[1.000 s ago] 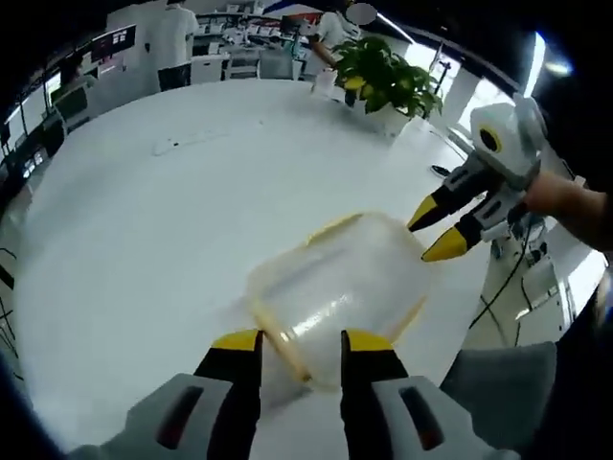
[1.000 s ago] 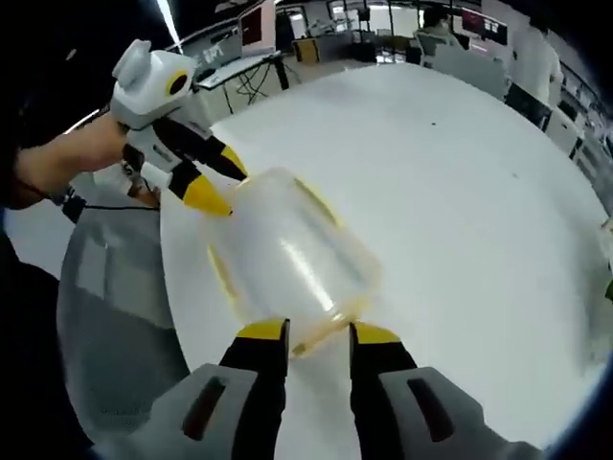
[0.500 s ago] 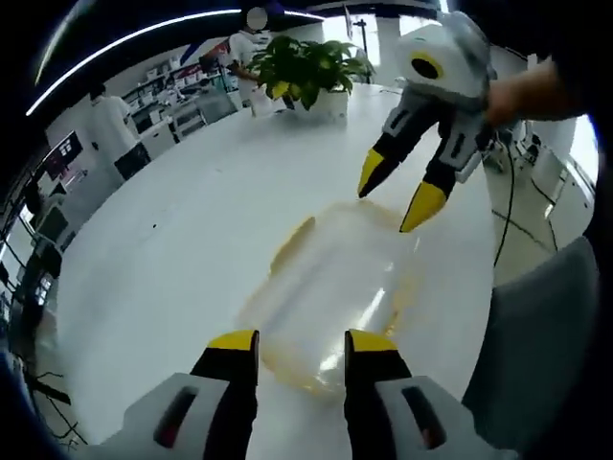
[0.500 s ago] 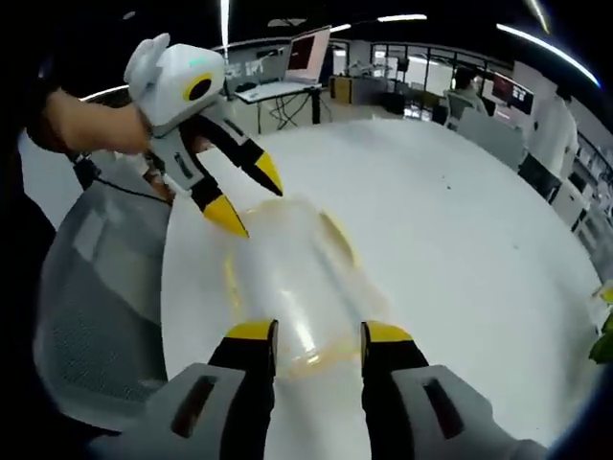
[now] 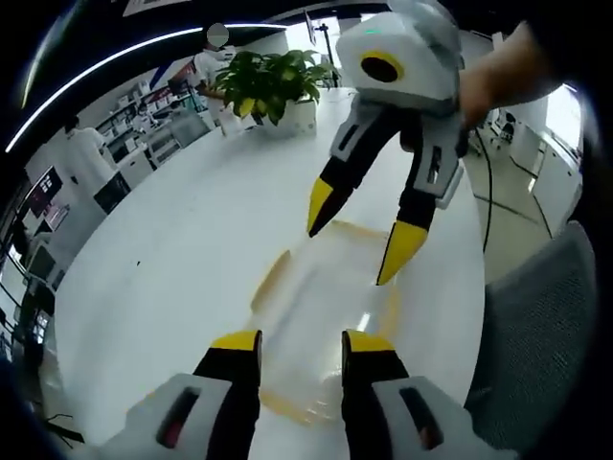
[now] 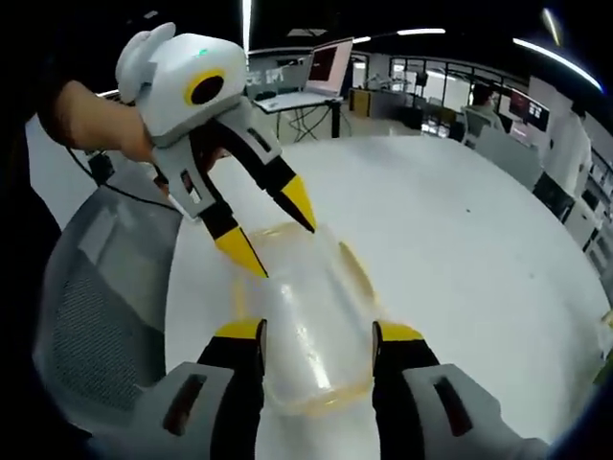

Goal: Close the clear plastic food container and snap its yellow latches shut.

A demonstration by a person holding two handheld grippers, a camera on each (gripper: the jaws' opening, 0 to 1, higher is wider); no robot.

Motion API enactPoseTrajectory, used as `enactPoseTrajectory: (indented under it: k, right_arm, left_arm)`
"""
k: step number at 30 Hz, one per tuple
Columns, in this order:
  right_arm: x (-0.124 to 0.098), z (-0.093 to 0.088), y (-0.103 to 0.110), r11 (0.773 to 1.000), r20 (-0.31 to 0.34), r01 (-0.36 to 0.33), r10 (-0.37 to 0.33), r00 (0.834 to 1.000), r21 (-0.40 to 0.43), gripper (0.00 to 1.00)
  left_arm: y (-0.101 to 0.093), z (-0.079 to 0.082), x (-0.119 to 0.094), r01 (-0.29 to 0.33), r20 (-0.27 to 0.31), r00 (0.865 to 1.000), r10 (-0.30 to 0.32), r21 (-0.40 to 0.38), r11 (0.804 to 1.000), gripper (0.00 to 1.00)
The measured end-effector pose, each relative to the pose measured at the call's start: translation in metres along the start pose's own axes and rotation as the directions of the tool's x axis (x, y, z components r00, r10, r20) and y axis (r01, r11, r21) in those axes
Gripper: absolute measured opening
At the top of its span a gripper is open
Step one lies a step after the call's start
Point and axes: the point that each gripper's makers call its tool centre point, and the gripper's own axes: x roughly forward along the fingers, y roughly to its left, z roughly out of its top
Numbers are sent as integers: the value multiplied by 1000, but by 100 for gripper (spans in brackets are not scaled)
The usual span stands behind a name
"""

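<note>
A clear plastic food container (image 5: 321,302) with yellow latches (image 5: 271,278) lies on the white table, lid on. My left gripper (image 5: 302,343) is open, with its jaws just short of the near end. My right gripper (image 5: 361,230) comes in from the top right, open, its yellow tips hovering over the far end. In the right gripper view the container (image 6: 311,311) lies between the spread jaws of my right gripper (image 6: 318,333). The left gripper (image 6: 271,230) hangs open over the far end there. A yellow latch (image 6: 352,273) sticks out from the container's right side.
The white round table (image 5: 172,259) stretches away to the left. A potted plant (image 5: 263,86) stands at its far edge. A grey mesh chair (image 6: 86,316) sits just off the table edge by the container. People, desks and a monitor (image 6: 326,62) are far behind.
Both grippers have closed in over the container from opposite ends and now point down at it. The right gripper's jaws have spread wider. The container has stayed put.
</note>
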Motion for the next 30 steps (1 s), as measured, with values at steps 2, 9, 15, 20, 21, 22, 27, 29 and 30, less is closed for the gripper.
enactPoseTrajectory:
  k: [2,9,15,20,21,22,27,29,30]
  right_arm:
    - [1,5,0,1000,15,-8,8,1000,3,39]
    - [8,9,4,1000,14,-29,30,999,-8,39]
    - [12,14,6,999,14,-40,40,999,-20,39]
    - [17,19,3,998,8,-44,44,999,-35,39]
    - [17,21,3,998,9,-45,45,999,-38,39]
    - [18,22,2,998,10,-44,45,999,-39,39]
    - [21,27,2,997,3,-52,52,999,-63,39]
    - [23,27,0,996,-4,-56,56,998,-70,39]
    - [24,28,-1,995,-9,-59,59,998,-76,39]
  left_arm:
    - [-2,2,0,12,5,1000,-13,11,1000,27]
    - [-19,8,-1,54,8,998,-55,88,995,27]
    - [-24,10,-2,57,9,998,-58,98,994,27]
    - [-32,14,-4,68,36,997,-72,101,993,31]
    - [-33,14,-4,68,34,997,-72,104,992,30]
    - [-35,13,-3,70,29,997,-74,112,991,30]
    - [-42,13,-3,84,28,996,-88,116,990,31]
    - [-46,12,-1,93,24,995,-97,124,988,31]
    - [-47,11,-1,95,23,995,-99,126,987,32]
